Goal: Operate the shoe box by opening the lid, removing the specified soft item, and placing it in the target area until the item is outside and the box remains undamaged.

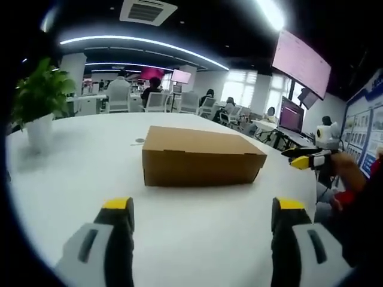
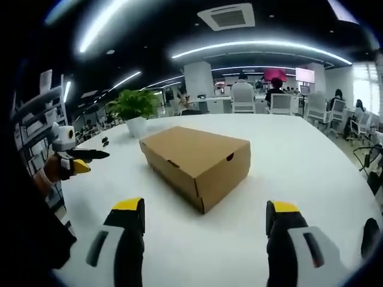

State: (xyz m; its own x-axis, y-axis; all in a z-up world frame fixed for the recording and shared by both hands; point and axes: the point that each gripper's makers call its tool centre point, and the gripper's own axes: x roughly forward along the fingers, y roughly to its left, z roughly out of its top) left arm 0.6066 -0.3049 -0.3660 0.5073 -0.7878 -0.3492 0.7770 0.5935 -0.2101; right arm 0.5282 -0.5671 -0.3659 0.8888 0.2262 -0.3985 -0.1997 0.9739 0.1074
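Ahead of both wide-open, empty grippers, left gripper (image 1: pixel 200 218) and right gripper (image 2: pixel 203 221): shoe box (image 1: pixel 200 156) lay closed, best lifted gently by lid edge.

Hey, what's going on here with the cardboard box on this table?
A person holds a gripping tool in each hand, both aimed at a closed brown shoe box on a white table. The left tool and the right tool are both open, short of the box and holding nothing. The lid is still down, so nothing has been taken out yet. A potted plant stands on the table beyond the box.
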